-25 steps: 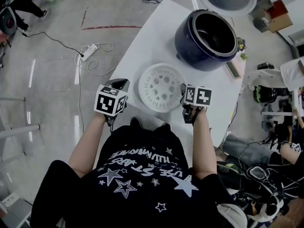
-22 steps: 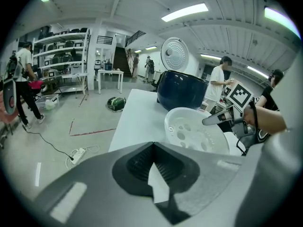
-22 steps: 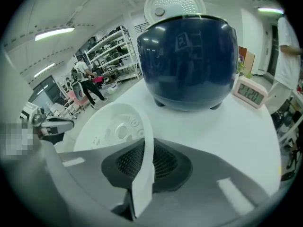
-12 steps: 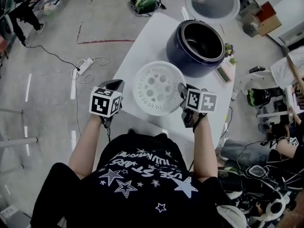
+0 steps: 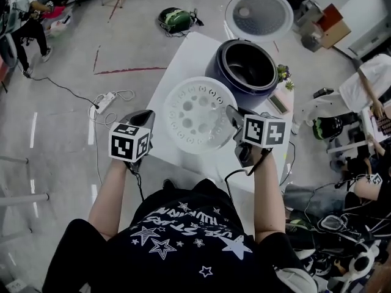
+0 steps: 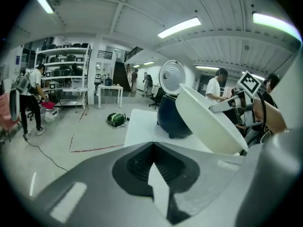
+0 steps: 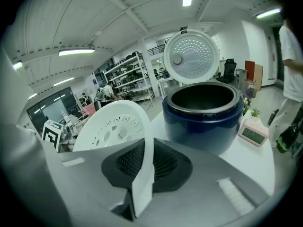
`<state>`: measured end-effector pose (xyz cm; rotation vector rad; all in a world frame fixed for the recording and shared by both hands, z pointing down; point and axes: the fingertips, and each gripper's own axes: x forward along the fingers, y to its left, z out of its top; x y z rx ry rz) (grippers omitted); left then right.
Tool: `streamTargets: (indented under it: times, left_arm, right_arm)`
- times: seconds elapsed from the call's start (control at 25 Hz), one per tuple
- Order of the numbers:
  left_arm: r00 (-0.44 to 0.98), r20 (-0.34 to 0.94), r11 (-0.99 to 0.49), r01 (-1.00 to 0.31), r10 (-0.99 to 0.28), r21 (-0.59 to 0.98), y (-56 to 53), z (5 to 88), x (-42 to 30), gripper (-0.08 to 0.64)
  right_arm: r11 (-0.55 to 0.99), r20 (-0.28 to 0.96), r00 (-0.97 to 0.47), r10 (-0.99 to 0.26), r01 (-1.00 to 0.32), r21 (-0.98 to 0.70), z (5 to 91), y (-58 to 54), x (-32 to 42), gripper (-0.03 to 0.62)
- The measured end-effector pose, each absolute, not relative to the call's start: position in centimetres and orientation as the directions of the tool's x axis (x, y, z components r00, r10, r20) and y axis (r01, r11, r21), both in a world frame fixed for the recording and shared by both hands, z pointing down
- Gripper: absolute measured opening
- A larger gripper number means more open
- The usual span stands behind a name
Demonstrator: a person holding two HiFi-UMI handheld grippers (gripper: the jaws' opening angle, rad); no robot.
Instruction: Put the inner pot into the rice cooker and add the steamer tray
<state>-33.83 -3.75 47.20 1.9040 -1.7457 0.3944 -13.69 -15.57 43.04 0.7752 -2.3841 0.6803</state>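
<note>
My right gripper (image 5: 233,119) (image 7: 139,193) is shut on the rim of the white perforated steamer tray (image 5: 198,112) (image 7: 111,126), which hangs in the air above the white table (image 5: 177,60). In the left gripper view the tray (image 6: 208,122) shows its underside, up and to the right. The left gripper (image 5: 146,116) (image 6: 158,193) has its jaws shut with only a thin white sliver between them. It sits a little left of the tray's edge. Beyond the tray the dark blue rice cooker (image 5: 244,69) (image 7: 203,112) stands with its lid (image 5: 258,14) up and a dark rim inside.
A small pink display unit (image 5: 278,104) (image 7: 253,134) and a tiny plant (image 5: 282,72) sit right of the cooker. On the floor lie a green bag (image 5: 174,18) and a power strip (image 5: 105,99) with cables. People work at desks on the right.
The tray has come up off the table in the right gripper and moved toward the cooker. Both grippers have risen, the right one more.
</note>
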Motion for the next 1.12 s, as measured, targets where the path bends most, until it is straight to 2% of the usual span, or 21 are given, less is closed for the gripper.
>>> streamTargets:
  times: [0.24,0.44,0.68,1.12]
  left_arm:
    - [0.124,0.514,-0.052,-0.987,-0.848,0.152,-6.6,44.8,-33.7,0.003]
    - [0.117,0.476,-0.051,-0.988,-0.872,0.149,-9.3,42.1,-33.4,0.003]
    - [0.128,0.461,-0.078,-0.989,-0.878,0.126,-12.5,40.7,-31.6,0.003]
    - [0.147,0.437,-0.114,-0.988,-0.887,0.102,-21.1,37.9,-27.5,0.003]
  right_arm:
    - [0.724,0.572,-0.708,-0.415,-0.637,-0.264,39.6,-17.9,-13.4,0.058]
    - [0.743,0.534,-0.745,-0.400,-0.605,-0.287,37.1,-20.4,-13.5,0.058]
    - [0.737,0.490,-0.743,-0.455,-0.624,-0.262,34.1,-25.1,-11.4,0.058]
    - [0.739,0.509,-0.755,-0.415,-0.606,-0.296,32.6,-34.7,-8.2,0.060]
